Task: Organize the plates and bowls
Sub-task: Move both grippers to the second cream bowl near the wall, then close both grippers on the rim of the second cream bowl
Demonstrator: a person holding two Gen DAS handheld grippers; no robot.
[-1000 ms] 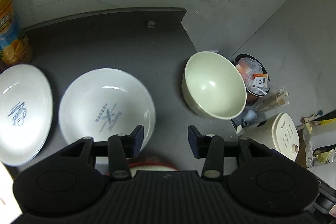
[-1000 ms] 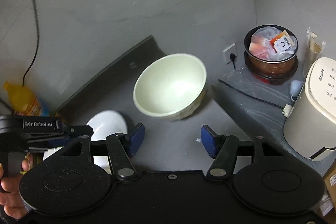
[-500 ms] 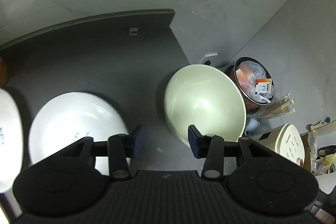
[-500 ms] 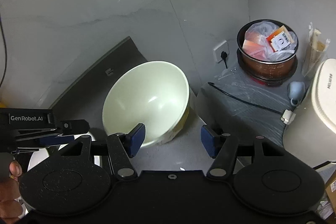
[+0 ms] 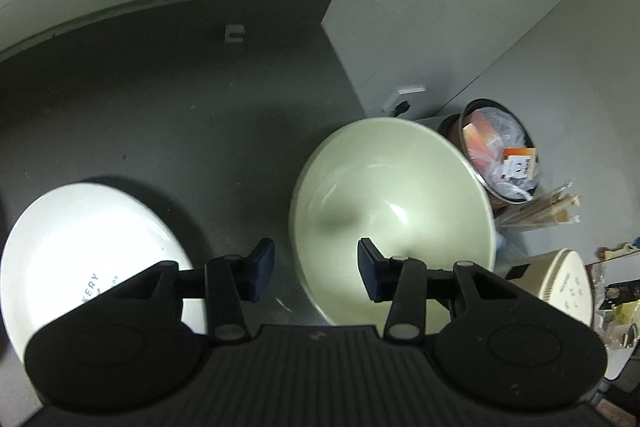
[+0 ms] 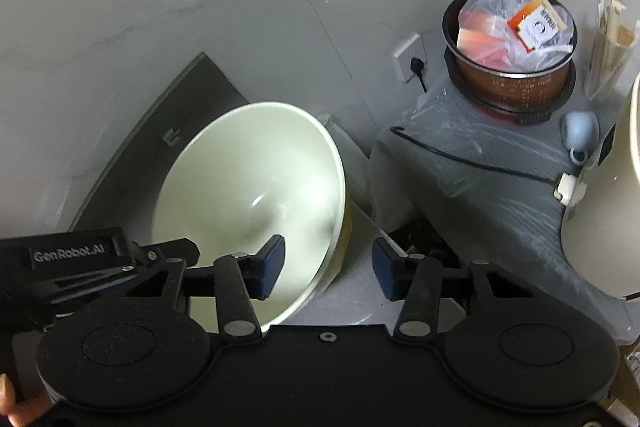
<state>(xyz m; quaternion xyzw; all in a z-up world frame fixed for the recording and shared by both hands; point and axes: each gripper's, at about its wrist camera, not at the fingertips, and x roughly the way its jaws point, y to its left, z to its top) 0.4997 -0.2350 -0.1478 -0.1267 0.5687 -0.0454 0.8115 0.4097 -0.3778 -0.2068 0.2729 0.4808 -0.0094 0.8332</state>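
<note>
Closing in from both sides, the left tongs (image 5: pixel 316 273) and right tongs (image 6: pixel 329 267), both apart and empty, now straddle the rim of the cream bowl (image 5: pixel 394 211), which sits on the tabletop (image 5: pixel 168 99) right of the white plate (image 5: pixel 86 255); a two-handed lift looks next.

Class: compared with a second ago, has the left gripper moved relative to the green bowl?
Yes. The left gripper has moved right, toward the green bowl; its jaws now straddle the near rim.
</note>
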